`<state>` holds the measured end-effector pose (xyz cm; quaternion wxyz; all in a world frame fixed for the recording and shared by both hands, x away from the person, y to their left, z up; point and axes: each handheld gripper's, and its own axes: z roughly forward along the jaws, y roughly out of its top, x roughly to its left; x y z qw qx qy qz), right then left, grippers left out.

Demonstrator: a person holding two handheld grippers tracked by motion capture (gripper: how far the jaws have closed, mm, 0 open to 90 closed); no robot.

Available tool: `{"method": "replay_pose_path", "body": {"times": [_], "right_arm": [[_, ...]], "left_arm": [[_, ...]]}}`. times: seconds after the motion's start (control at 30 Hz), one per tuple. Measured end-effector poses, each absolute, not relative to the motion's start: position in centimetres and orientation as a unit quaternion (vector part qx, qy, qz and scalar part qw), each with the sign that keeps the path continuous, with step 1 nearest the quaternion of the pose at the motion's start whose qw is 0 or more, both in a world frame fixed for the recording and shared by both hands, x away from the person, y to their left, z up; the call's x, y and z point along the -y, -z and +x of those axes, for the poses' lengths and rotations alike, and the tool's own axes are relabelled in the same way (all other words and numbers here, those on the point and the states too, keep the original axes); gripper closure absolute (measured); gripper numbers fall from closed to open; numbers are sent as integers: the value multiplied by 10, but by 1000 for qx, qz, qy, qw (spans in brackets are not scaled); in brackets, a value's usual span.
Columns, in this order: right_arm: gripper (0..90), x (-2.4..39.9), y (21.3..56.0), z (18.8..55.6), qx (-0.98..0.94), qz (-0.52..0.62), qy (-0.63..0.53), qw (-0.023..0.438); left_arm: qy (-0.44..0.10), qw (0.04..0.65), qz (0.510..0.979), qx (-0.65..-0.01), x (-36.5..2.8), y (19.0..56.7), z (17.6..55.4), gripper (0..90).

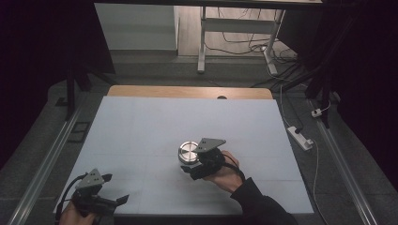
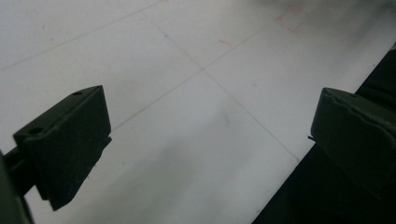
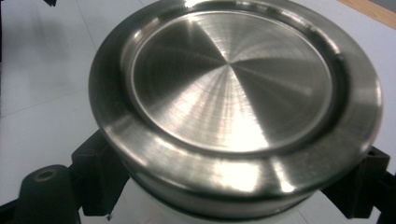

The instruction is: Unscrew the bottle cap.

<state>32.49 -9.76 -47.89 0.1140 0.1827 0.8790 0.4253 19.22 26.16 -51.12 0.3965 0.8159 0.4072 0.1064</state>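
A round jar with a brushed steel lid (image 1: 188, 152) (image 3: 233, 88) stands on the white mat (image 1: 178, 117) a little right of the middle. My right gripper (image 1: 190, 165) (image 3: 229, 186) comes at it from the near right. Its black jaws sit on either side of the jar's white body just under the lid rim, shut on it. My left gripper (image 1: 115, 189) (image 2: 210, 140) rests near the mat's front left corner. Its jaws stand wide apart with only bare mat between them. A hand holds each gripper.
The mat (image 2: 187, 70) covers a wooden table whose far edge (image 1: 187, 91) shows beyond it. The near mat edge runs under the left gripper. Off the table, a power strip (image 1: 300, 137) with cables lies on the floor at right, and a desk frame (image 1: 202, 47) stands farther back.
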Motion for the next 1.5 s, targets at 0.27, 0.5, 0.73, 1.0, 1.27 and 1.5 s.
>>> {"method": "replay_pose_path", "body": {"times": [0.27, 0.5, 0.73, 1.0, 1.27, 1.5], "right_arm": [[152, 97, 478, 324, -880, 178, -426, 112], [152, 97, 478, 323, -880, 176, -427, 113], [152, 97, 477, 322, -880, 174, -428, 113], [152, 97, 477, 321, -881, 167, -428, 113], [153, 97, 477, 321, -881, 164, -430, 111], [152, 97, 477, 320, -881, 161, -431, 111]], "left_arm": [[-100, 422, 815, -385, -255, 505, 203, 0], [-103, 426, 819, -370, -246, 502, 212, 0], [-103, 439, 817, -360, -239, 492, 226, 0], [-112, 426, 831, -339, -225, 484, 238, 0], [-115, 420, 842, -320, -207, 475, 253, 0], [-115, 429, 848, -288, -192, 463, 268, 0]]}}
